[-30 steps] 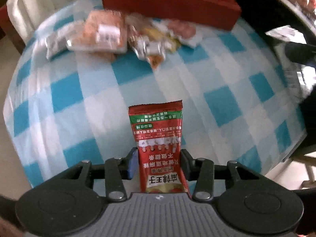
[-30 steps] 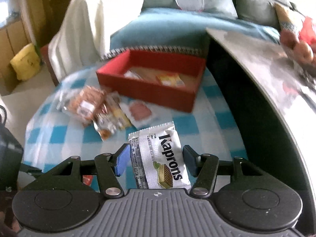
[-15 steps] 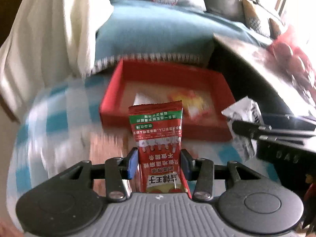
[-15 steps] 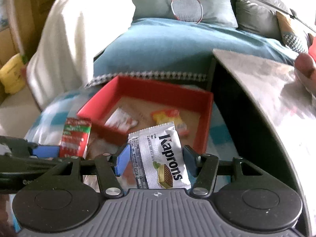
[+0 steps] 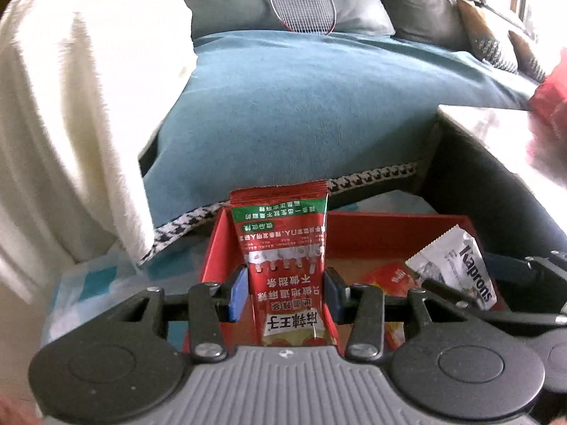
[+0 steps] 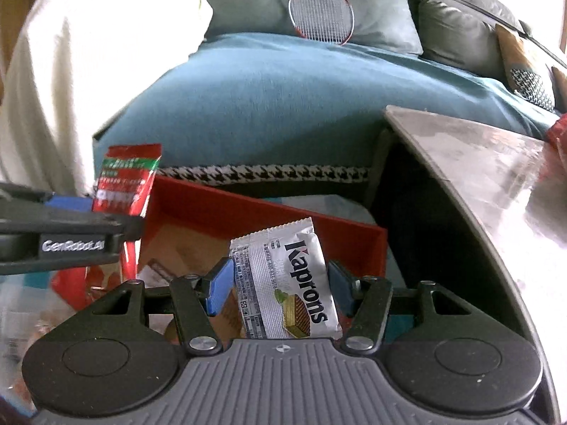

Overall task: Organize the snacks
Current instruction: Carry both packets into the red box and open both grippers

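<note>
My left gripper (image 5: 285, 292) is shut on a red snack packet (image 5: 283, 248) with a green band, held upright over the near left part of the red box (image 5: 389, 226). My right gripper (image 6: 281, 288) is shut on a silver Kaprons wafer packet (image 6: 287, 279), held over the same red box (image 6: 248, 212). The wafer packet also shows at the right of the left wrist view (image 5: 457, 269). The red packet shows at the left of the right wrist view (image 6: 124, 180). An orange-red packet (image 5: 386, 278) lies inside the box.
A teal-covered sofa (image 5: 301, 106) with a badminton racket (image 5: 301, 3) stands behind the box. A white cloth (image 5: 71, 106) hangs at the left. A glossy table edge (image 6: 478, 177) runs along the right. The blue checked tablecloth (image 5: 92, 276) shows beside the box.
Both grippers have moved forward and now hold their packets over the red box. The loose snack pile on the cloth has passed out of view.
</note>
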